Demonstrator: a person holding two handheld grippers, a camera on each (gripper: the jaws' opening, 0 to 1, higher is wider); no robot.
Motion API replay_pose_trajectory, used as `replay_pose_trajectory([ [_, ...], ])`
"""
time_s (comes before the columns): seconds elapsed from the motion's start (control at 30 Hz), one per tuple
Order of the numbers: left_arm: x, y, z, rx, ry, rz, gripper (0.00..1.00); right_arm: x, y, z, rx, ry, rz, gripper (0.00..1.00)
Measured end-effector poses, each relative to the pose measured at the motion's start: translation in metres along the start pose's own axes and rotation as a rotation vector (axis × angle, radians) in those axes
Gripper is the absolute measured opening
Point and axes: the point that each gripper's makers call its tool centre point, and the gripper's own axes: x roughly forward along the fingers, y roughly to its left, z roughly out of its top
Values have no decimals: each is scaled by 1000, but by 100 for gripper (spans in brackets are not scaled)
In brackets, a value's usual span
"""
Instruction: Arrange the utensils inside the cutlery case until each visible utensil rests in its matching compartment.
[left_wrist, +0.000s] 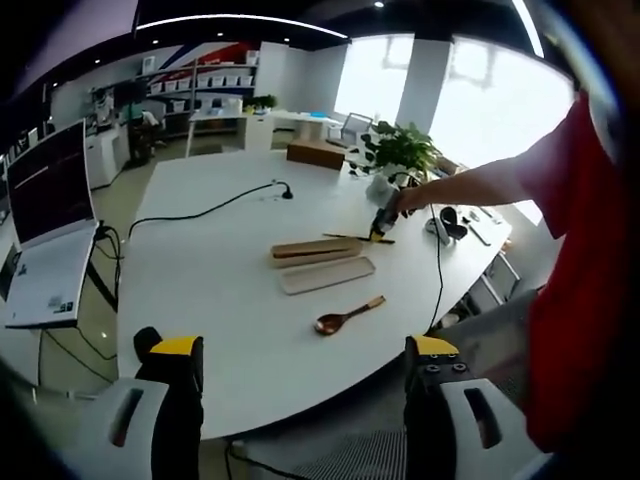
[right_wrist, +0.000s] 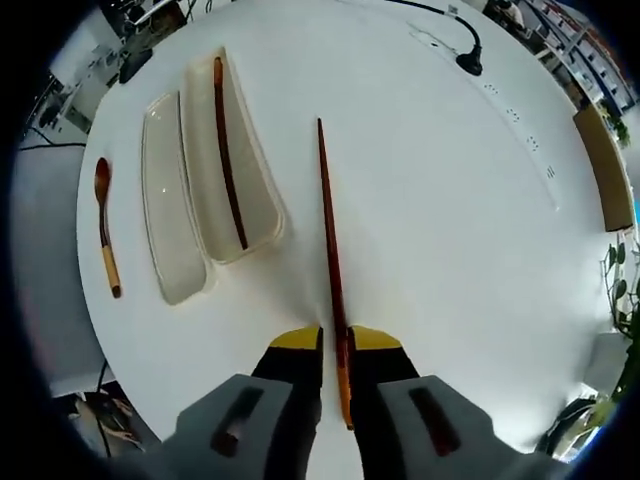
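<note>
1. One big white table (right_wrist: 450, 250) is carrying everything; the cutlery case (right_wrist: 245, 190) is lying open on it, its lid (right_wrist: 168, 205) touching alongside.
2. Inside the case, one chopstick (right_wrist: 228, 160) is already resting lengthwise.
3. Clamping the second chopstick (right_wrist: 328, 230) near its thick end, the right gripper (right_wrist: 336, 345) is pointing it up the table; it looks light, stiff and slick, so gripping near the butt risks pivoting.
4. Waiting beside the lid, the wooden spoon (right_wrist: 104, 235) looks easiest to take at mid-handle.
5. Hanging back off the table edge, the left gripper (left_wrist: 300, 365) is holding its jaws apart.

Right gripper (right_wrist: 336, 345) clamped, arm outstretched; left gripper (left_wrist: 300, 365) agape.
</note>
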Motion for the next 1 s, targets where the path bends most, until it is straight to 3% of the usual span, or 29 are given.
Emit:
replay_pose_trajectory([
  [0.17, -3, 0, 1, -4, -11, -5, 85, 2, -4, 3, -42, 53, -33, 0],
  [0.3, -7, 5, -2, -9, -12, 3, 85, -2, -3, 2, 22, 16, -21, 0],
  [0.53, -11, 11, -1, -60, -46, 0, 84, -22, 5, 7, 58, -22, -25, 0],
  [0.83, -12, 10, 8, -36, -70, -20, 84, -33, 7, 21, 10, -40, -9, 0],
  [1.0, -18, 15, 4, -35, -71, -11, 84, -40, 16, 23, -11, -27, -4, 0],
])
